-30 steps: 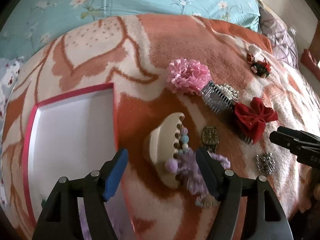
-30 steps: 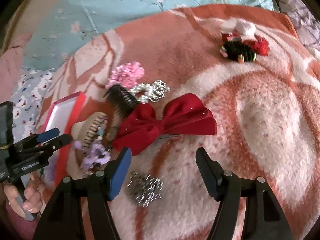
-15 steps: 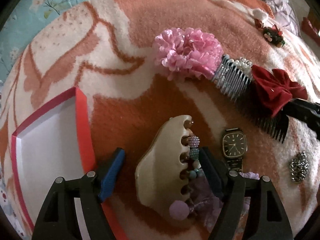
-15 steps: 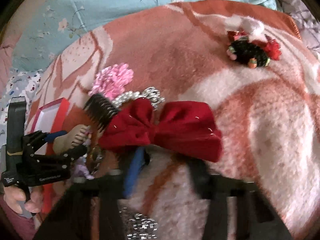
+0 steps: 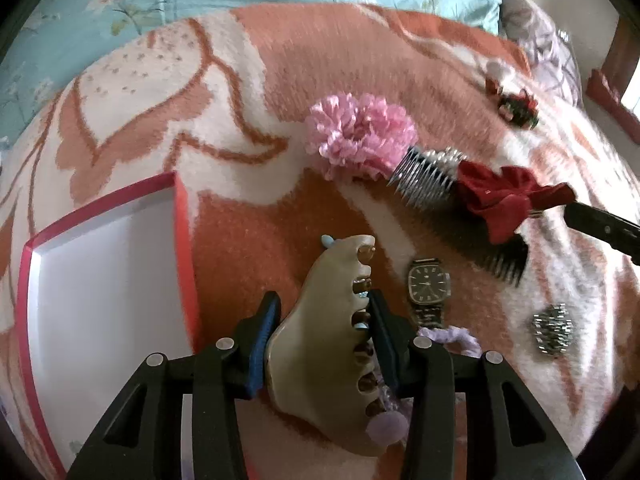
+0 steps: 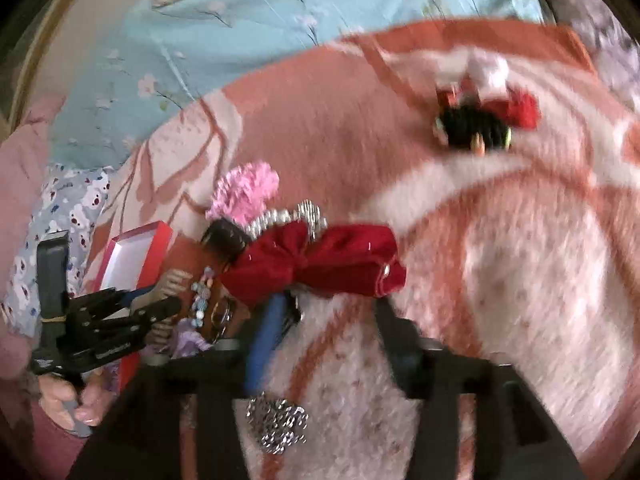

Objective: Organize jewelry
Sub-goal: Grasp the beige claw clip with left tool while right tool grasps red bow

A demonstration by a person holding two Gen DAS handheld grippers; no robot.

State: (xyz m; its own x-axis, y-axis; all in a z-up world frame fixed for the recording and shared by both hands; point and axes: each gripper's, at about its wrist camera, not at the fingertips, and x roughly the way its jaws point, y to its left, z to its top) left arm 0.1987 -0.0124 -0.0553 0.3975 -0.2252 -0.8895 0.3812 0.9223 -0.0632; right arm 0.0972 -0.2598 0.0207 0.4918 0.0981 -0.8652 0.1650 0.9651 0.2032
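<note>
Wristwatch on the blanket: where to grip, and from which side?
Probably pinch the wristwatch across its square case, coming from above: it lies flat, face up, with straight rigid edges. Avoid the band; it ends at the purple scrunchie.

Around the one red box point(image 5: 182, 216) on the blanket point(image 5: 280, 60): one beige claw clip point(image 5: 324, 344), one watch point(image 5: 429, 285), one pink flower point(image 5: 360, 136), two combs, a silver point(image 5: 424, 178) and a black point(image 5: 504, 262), one red bow point(image 5: 504, 200), one silver cluster point(image 5: 554, 330), one purple beaded piece point(image 5: 452, 336), and farthest off, one red-and-black clip point(image 5: 516, 106).
</note>
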